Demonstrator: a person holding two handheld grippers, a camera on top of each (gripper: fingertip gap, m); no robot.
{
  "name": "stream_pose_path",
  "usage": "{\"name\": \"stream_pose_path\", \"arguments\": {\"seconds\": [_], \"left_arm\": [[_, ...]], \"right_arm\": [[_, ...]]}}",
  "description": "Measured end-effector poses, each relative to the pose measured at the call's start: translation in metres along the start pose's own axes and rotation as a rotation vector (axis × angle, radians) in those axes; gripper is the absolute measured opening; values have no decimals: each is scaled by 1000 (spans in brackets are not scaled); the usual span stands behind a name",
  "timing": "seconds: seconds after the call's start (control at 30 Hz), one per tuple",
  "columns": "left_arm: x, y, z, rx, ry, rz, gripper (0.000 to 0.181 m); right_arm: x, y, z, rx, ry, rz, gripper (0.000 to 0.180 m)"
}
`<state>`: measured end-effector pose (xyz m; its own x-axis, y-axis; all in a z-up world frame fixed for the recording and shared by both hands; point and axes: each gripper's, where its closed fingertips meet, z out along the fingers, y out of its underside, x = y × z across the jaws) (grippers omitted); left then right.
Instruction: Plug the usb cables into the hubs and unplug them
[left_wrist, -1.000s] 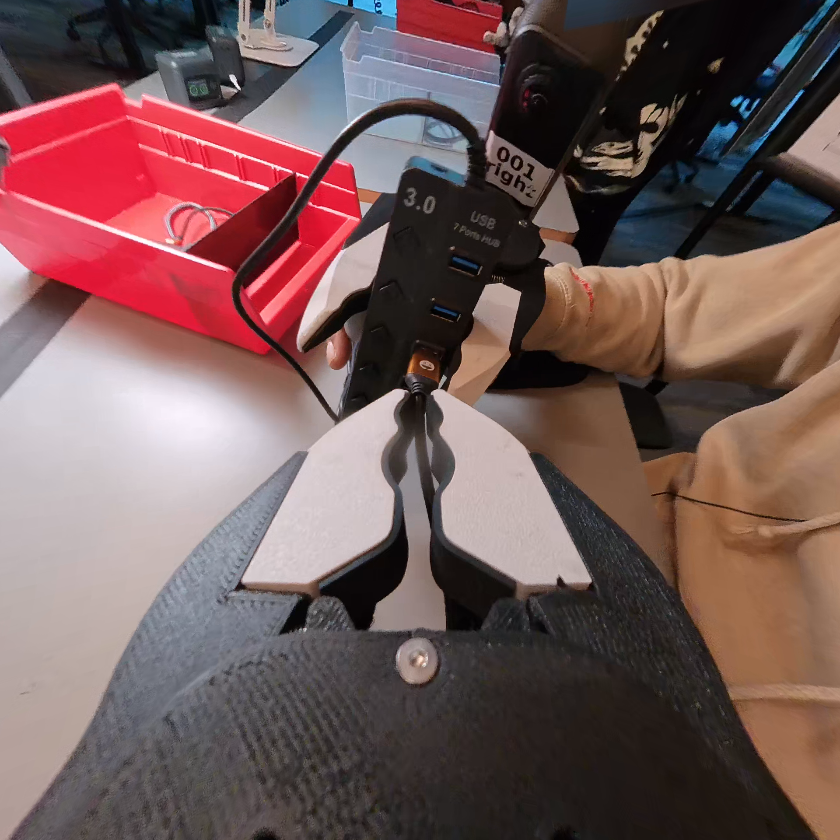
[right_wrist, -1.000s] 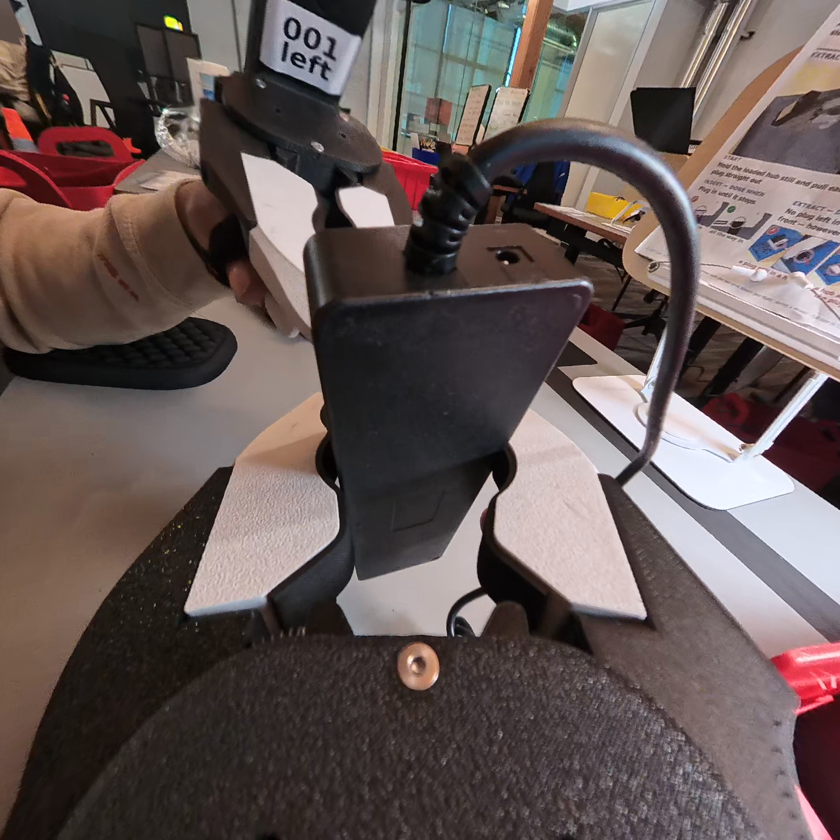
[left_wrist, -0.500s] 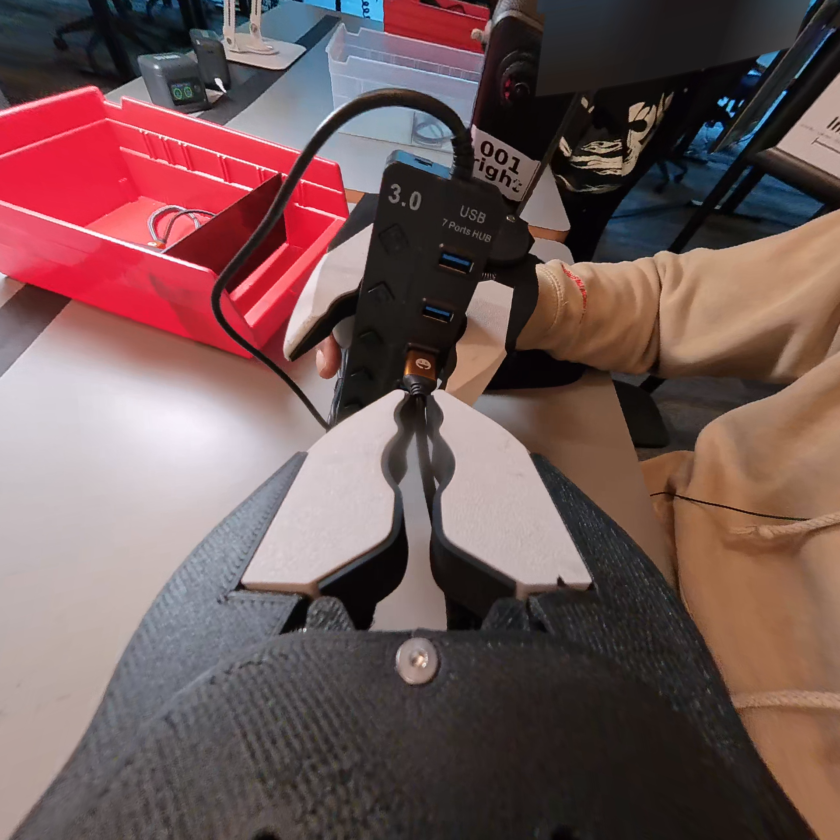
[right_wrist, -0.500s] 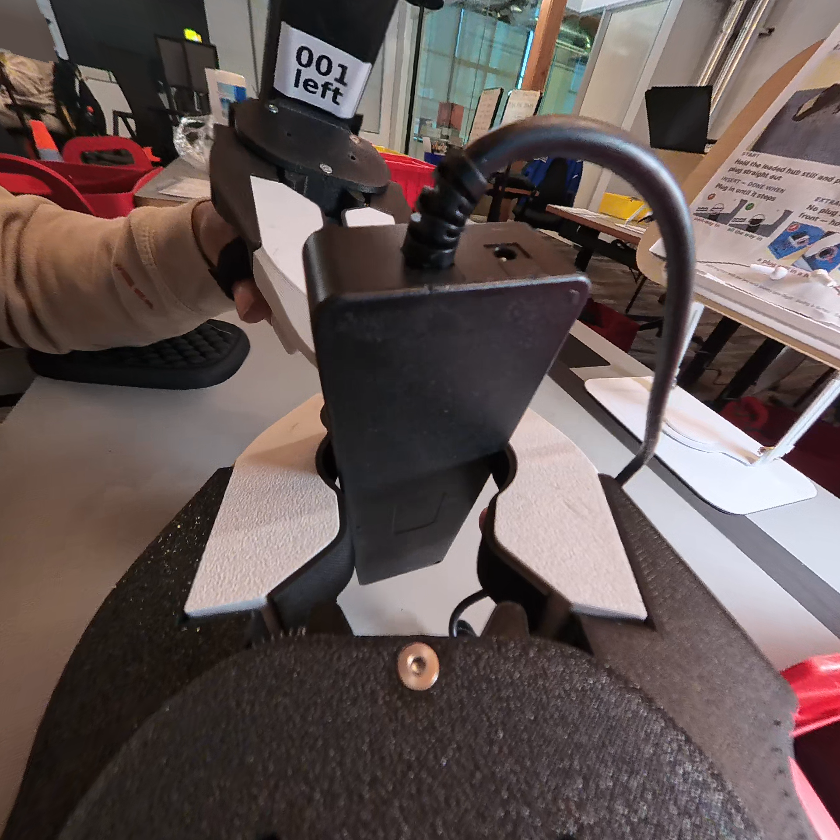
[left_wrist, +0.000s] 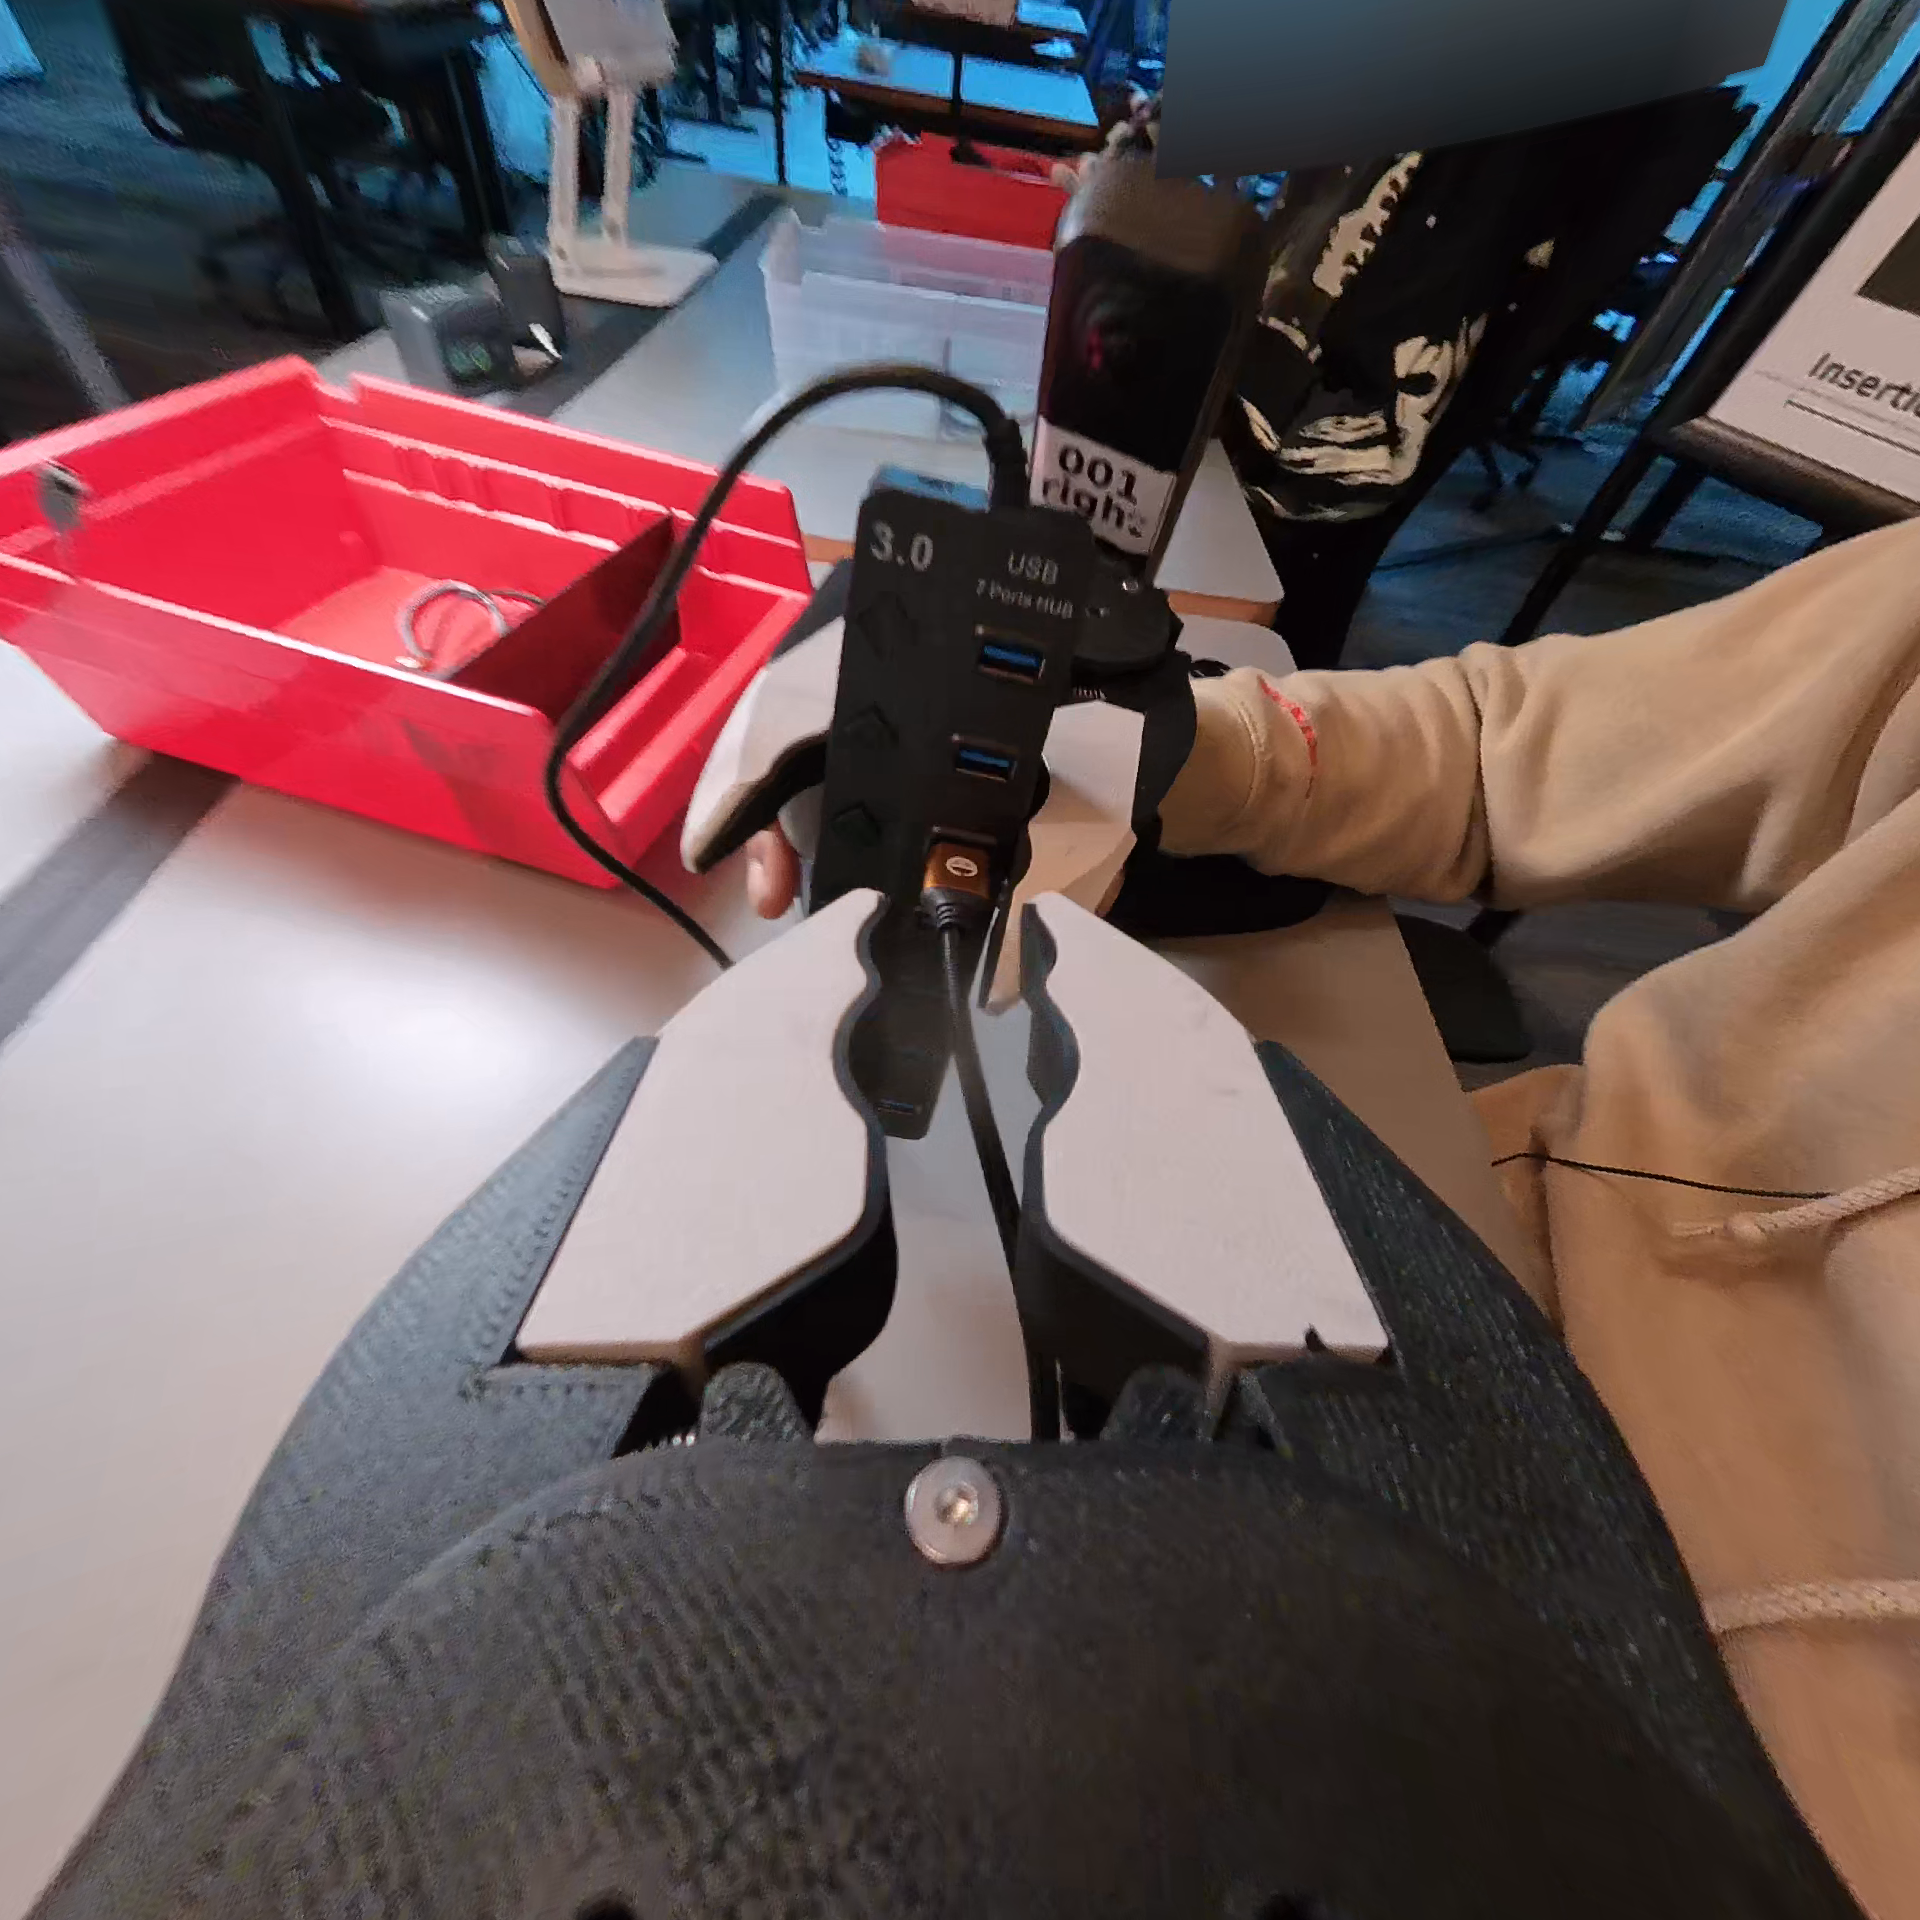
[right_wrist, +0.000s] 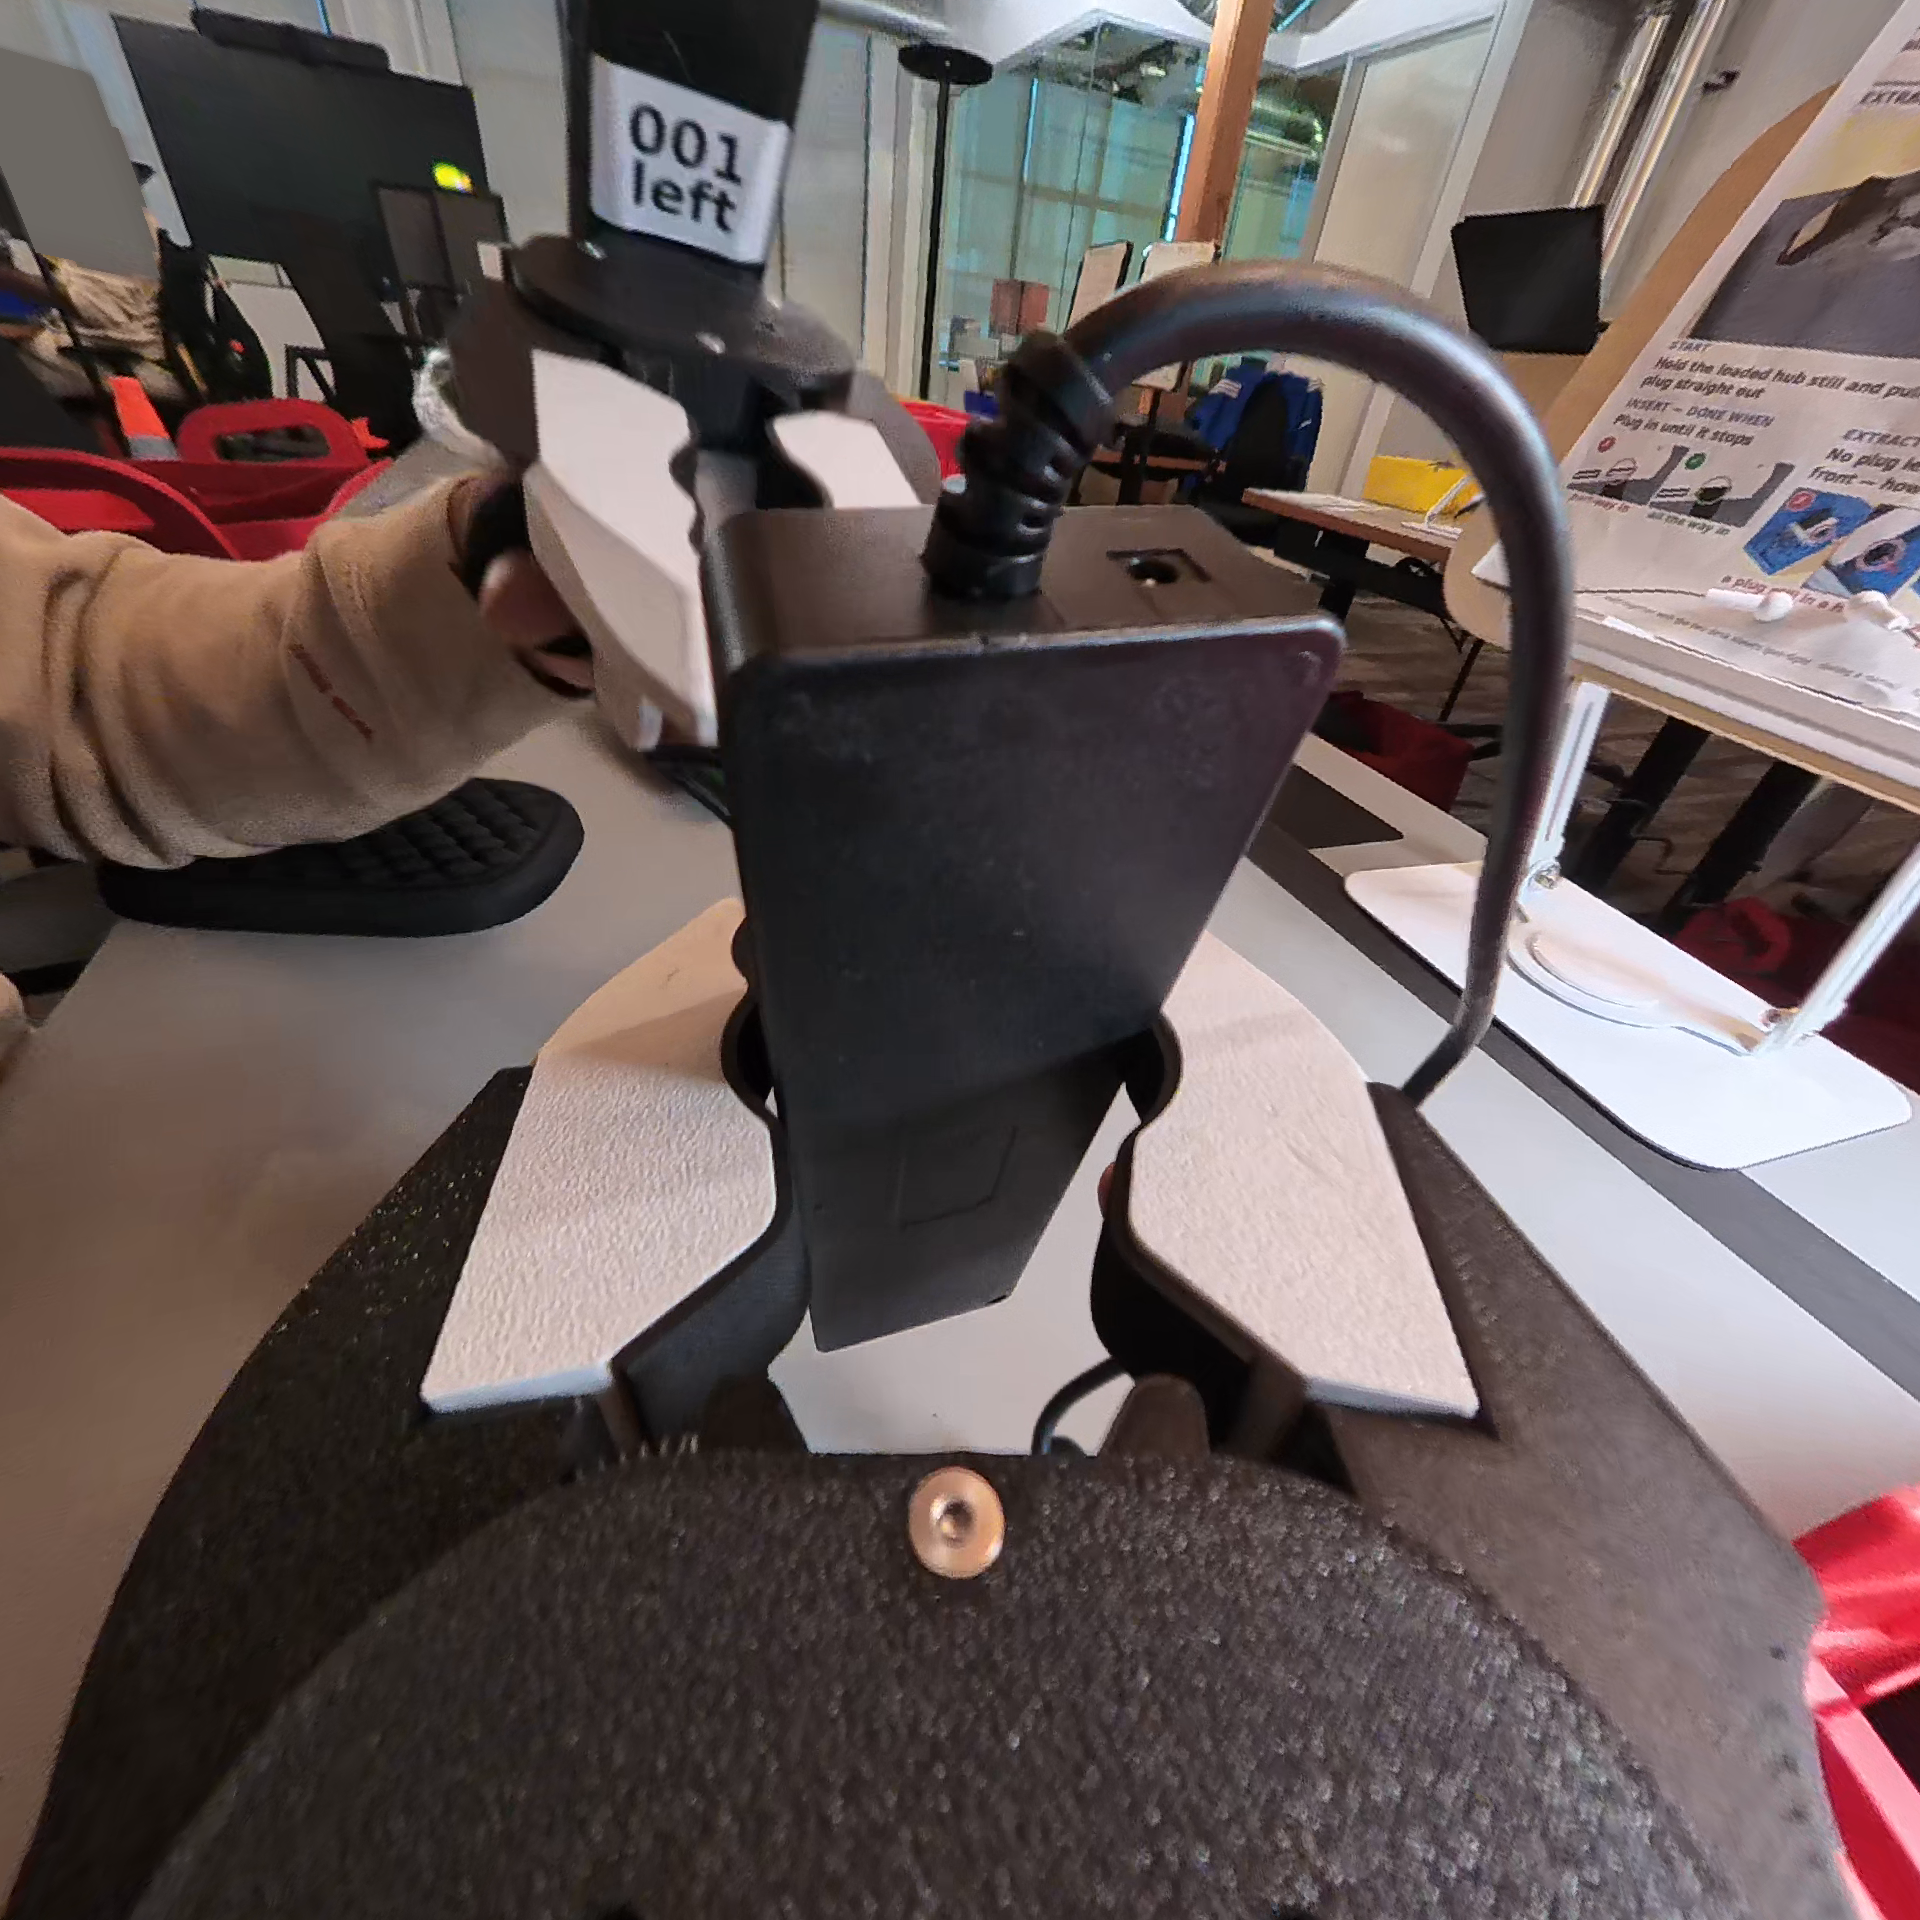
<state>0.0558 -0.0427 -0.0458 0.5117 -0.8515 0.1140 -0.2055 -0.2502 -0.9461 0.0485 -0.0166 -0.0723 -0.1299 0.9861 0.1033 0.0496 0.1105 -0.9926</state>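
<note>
While the right gripper (right_wrist: 954, 1049) pinches the black hub (right_wrist: 997, 894) upright above the worktop (left_wrist: 312, 1091), the left gripper (left_wrist: 943, 914) has its fingers (left_wrist: 727, 1132) spread around the thin cable (left_wrist: 977, 1091), whose orange plug (left_wrist: 958, 868) sits in the hub's third port. A red bin (left_wrist: 343, 665) stands behind.

hub (right_wrist: 997, 883): matt black plastic, faintly scuffed
fingers (left_wrist: 727, 1164): pale grey, smooth matt faces
gripper shell (right_wrist: 935, 1714): black, coarse grainy texture
bin (left_wrist: 343, 623) left of hub: glossy red plastic
desk (left_wrist: 260, 1039): smooth, light sheen
sleeve (left_wrist: 1507, 748): beige soft cloth
</note>
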Motion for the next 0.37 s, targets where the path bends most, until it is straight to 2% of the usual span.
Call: {"name": "stream_pose_path", "arguments": {"seconds": [0.1,0.2,0.3,0.37], "left_arm": [[-12,-21,-33,55,-101,43,29],[-37,-30,-87,51,-286,87,30],[-73,-4,-160,-66,-543,80,30],[-94,31,-212,-193,-694,20,30]], "right_arm": [[6,-4,-5,30,11,34,68],[13,-7,-11,52,32,47,68],[16,-7,-15,61,44,56,68],[17,-7,-15,61,48,58,68]]}}
